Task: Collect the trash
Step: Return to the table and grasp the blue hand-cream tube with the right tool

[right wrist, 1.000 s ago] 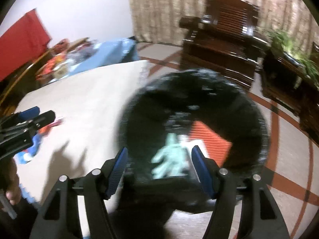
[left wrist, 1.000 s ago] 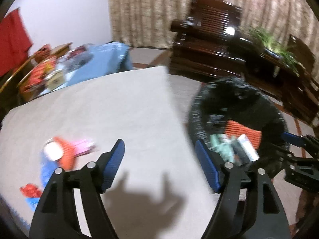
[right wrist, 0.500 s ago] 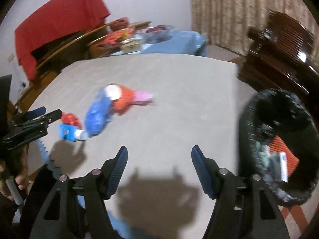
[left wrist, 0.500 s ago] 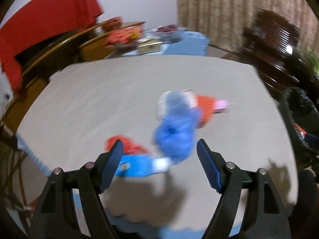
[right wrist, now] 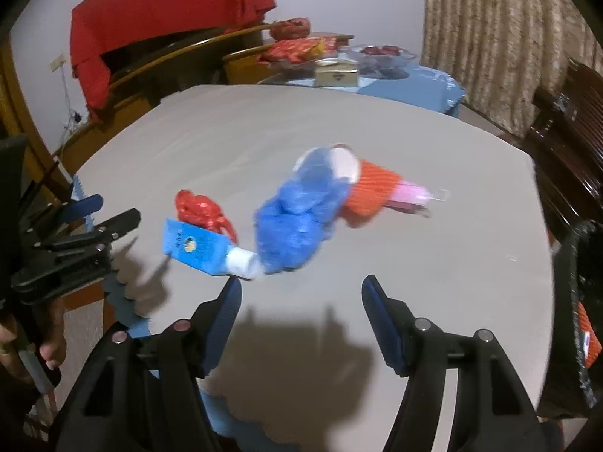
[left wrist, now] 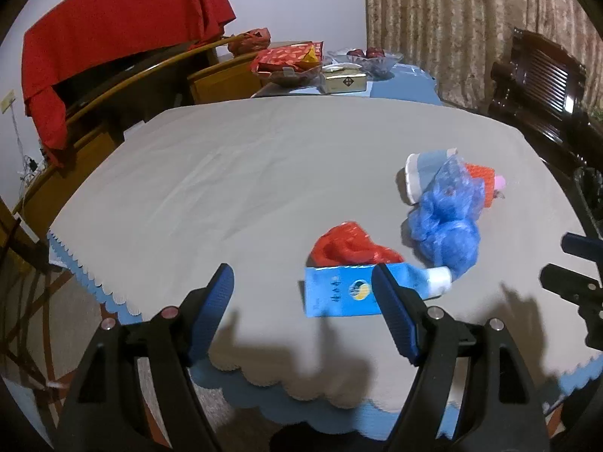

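- On the grey table (left wrist: 233, 173), near its front edge, the trash lies in a loose cluster: a blue tube (left wrist: 341, 295) with a white cap, a red wrapper (left wrist: 348, 246) touching its far side, a blue bag (left wrist: 446, 226), and beyond it a cup (left wrist: 422, 177) and an orange piece (left wrist: 480, 180).
- The left gripper (left wrist: 301, 293) hovers just above the front edge, jaws spread wide and holding nothing; the tube's flat end sits between its fingertips in that view, though whether it is level with them I cannot tell.
- The right gripper (right wrist: 299, 301) is likewise spread and empty, near the bag (right wrist: 297, 218) and the tube's cap (right wrist: 243, 261).
- The relation that matters — the tube (right wrist: 196, 246) lies straight ahead of the left gripper, its long axis running left to right, across the line of the fingers.
- The left gripper looks nearer, so the tube seems its likely pick; closing on it probably needs a turn of the wrist.
- The bin (right wrist: 576, 301) stands off the table's right side, with trash already inside.
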`<state>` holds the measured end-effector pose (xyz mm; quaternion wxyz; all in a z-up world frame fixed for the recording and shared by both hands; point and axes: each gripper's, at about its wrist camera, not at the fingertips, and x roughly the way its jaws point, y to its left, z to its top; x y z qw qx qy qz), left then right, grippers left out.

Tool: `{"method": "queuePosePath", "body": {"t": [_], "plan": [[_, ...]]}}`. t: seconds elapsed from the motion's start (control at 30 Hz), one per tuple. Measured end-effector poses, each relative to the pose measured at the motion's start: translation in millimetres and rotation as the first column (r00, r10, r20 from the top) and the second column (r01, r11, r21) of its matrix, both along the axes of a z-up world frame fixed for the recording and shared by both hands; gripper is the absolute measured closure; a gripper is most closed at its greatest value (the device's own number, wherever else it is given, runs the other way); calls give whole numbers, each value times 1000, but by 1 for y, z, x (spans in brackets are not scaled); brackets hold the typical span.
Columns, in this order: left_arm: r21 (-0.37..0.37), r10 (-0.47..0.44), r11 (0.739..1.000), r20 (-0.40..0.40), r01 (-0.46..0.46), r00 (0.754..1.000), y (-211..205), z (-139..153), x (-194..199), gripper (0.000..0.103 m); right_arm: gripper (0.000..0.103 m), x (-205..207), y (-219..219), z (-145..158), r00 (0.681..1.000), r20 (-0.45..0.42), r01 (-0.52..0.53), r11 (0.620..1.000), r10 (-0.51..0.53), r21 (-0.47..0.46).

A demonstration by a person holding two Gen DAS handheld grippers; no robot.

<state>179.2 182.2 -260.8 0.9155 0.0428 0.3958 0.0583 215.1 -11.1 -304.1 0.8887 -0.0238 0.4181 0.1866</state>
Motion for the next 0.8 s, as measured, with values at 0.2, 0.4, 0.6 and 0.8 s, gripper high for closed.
{"method": "queuePosePath", "body": {"t": [0.2, 0.4, 0.6, 0.8], "plan": [[-17, -24, 1000, -8, 24, 1000, 20, -20, 7, 34, 38, 3, 38, -21, 998, -13, -58, 998, 58, -34], [-50, -27, 998, -12, 26, 1000, 40, -33, 12, 34, 38, 5, 79, -36, 984, 20, -175, 978, 179, -112], [-87, -20, 996, -53, 15, 998, 55, -51, 21, 53, 38, 22, 110, -44, 970, 26, -236, 962, 241, -134], [-92, -20, 996, -51, 15, 999, 54, -53, 18, 42, 49, 41, 110, -68, 972, -74, -234, 955, 224, -181]]}}
